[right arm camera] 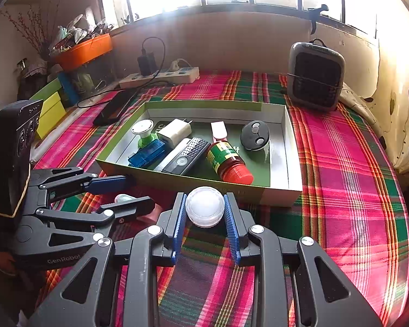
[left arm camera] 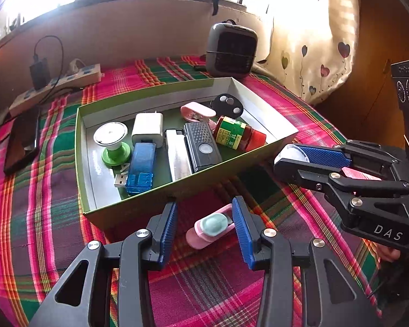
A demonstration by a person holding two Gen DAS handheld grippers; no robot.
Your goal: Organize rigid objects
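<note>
A green cardboard box [left arm camera: 177, 188] [right arm camera: 199, 182] on the plaid cloth holds a white charger [left arm camera: 147, 129], a blue USB device [left arm camera: 140, 167], a black remote [left arm camera: 201, 145], a red-capped bottle [left arm camera: 238, 133] [right arm camera: 229, 160], a pink clip and others. My left gripper [left arm camera: 204, 224] is open around a pink and mint object [left arm camera: 211, 229] lying on the cloth in front of the box. My right gripper [right arm camera: 204, 209] is shut on a clear round lid [right arm camera: 204, 205], held just before the box's front wall; it also shows in the left wrist view [left arm camera: 291, 154].
A grey heater [left arm camera: 230, 51] [right arm camera: 316, 76] stands behind the box. A power strip [left arm camera: 57, 87] with a charger and a dark phone [left arm camera: 21, 141] lie to the left. An orange tub [right arm camera: 84, 50] and coloured boxes sit at the far left. A curtain hangs on the right.
</note>
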